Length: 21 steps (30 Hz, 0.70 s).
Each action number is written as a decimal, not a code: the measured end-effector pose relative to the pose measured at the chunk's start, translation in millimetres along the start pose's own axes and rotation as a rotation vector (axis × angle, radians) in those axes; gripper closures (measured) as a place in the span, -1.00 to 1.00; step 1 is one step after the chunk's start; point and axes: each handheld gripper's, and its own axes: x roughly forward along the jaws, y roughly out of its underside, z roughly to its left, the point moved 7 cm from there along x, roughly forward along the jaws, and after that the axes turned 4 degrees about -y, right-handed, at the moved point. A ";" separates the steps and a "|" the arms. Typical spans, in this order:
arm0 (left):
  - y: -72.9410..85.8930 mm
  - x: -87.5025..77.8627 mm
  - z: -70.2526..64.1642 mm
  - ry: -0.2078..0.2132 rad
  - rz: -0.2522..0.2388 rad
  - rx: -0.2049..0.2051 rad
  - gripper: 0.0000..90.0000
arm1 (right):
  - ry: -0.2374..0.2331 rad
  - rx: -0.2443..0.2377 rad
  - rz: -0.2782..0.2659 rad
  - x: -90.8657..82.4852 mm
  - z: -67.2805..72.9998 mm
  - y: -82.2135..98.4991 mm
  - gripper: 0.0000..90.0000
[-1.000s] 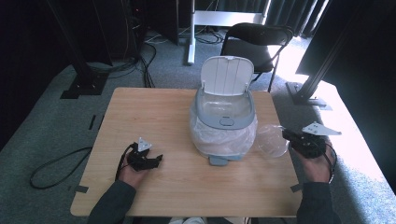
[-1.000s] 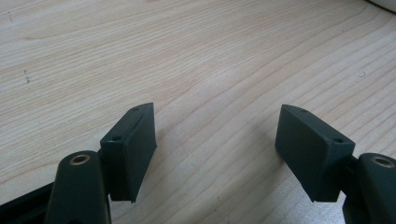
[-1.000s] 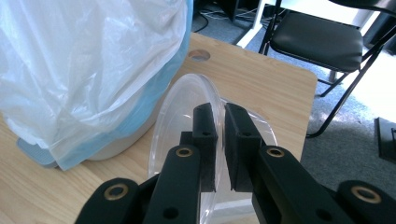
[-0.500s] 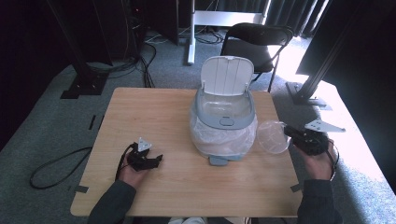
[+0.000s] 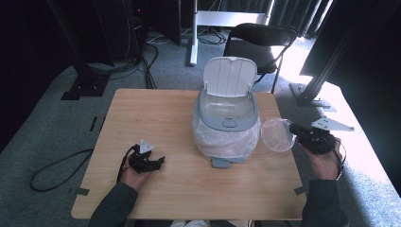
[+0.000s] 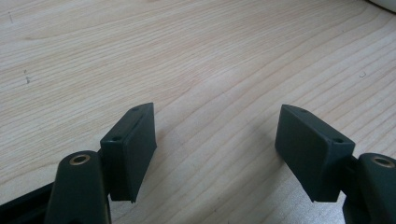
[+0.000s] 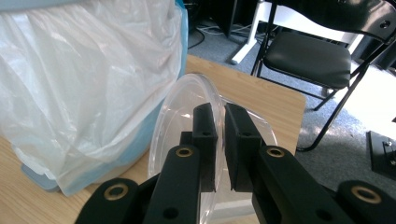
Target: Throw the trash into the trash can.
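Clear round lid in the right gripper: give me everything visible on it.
The clear round lid looks like thin transparent plastic, a shallow disc with a raised rim. The right gripper has its jaws shut on the rim, holding it on edge, off the table. It hangs just right of the bin, beside the white bag lining; whether they touch is unclear.
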 end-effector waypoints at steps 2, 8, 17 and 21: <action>0.0 0.0 0.0 0.000 0.001 0.000 -0.35 | 0.000 -0.001 0.000 -0.6 -0.1 -0.8 0.85; -0.2 0.2 0.3 -0.001 0.001 0.002 -0.35 | 0.011 -0.003 -0.011 -5.1 -1.4 -7.1 0.85; -0.2 0.3 0.2 -0.001 0.000 0.001 -0.35 | 0.014 -0.011 -0.025 -8.2 -1.7 -14.9 0.85; -0.3 0.4 0.2 0.000 -0.001 0.001 -0.35 | 0.016 -0.012 -0.026 -9.4 -1.9 -18.0 0.85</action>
